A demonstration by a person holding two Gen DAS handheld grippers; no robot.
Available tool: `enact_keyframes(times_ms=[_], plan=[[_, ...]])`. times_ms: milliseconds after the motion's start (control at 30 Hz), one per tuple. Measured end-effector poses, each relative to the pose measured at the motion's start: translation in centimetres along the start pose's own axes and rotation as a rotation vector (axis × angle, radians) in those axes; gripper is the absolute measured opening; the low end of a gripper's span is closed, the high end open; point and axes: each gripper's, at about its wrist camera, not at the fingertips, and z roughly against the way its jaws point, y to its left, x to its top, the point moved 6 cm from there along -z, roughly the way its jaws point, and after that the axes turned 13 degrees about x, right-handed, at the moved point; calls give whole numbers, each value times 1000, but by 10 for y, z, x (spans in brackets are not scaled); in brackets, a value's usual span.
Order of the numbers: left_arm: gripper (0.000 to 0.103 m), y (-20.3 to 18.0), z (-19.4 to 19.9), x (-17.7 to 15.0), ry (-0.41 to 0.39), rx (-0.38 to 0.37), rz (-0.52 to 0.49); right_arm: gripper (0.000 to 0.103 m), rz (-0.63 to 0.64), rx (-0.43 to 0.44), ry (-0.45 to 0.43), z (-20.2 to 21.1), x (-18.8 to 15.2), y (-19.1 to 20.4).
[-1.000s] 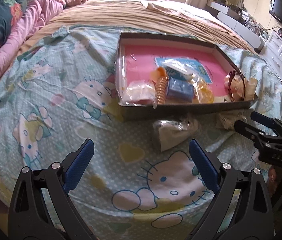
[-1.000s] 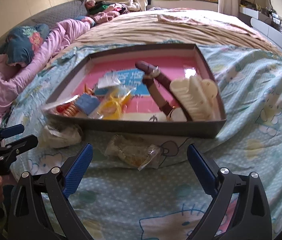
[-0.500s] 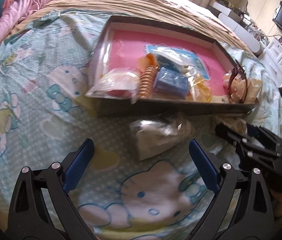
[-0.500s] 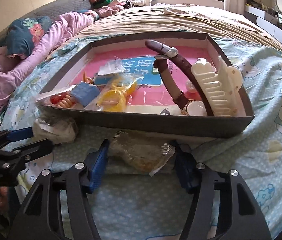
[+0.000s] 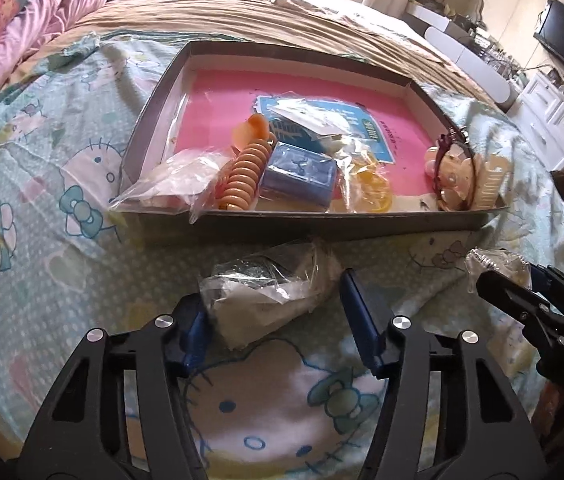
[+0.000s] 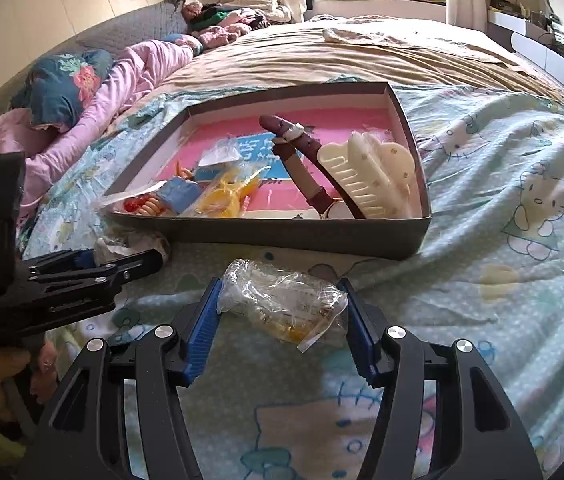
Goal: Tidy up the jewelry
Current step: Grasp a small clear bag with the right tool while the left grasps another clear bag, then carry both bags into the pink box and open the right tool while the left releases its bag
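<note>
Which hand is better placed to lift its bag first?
Right. Both were just closing; the right gripper touches its clear bag on both sides, the left gripper its white bag on one.

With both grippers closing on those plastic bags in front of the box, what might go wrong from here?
1. The left gripper has just been closing around the white-filled bag; only its left pad seems to touch, so crinkly film may slip out.
2. The right gripper pinches the clear bag by its loose ends; the contents could sag or spill.
3. The grey box is crowded near its front wall, so dropped bags may land on the watch.
</note>
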Motion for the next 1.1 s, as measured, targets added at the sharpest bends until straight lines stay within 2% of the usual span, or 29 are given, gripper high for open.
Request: enact_keyframes(times_ms=[300, 367, 567, 767, 1100], plan=[[49, 20, 37, 3, -53, -19, 21, 56, 42, 44, -43, 19, 14, 24], [37, 27, 45, 9, -67, -16, 30, 56, 56, 53, -52, 20, 21, 31], [31, 37, 51, 27, -82, -14, 43, 56, 86, 71, -71, 16, 35, 44], [30, 34, 61, 35, -109, -33, 38, 56, 97, 82, -97, 18, 45, 49], [30, 23, 65, 75, -156, -14, -12, 56, 105, 68, -152, 24, 69, 47]])
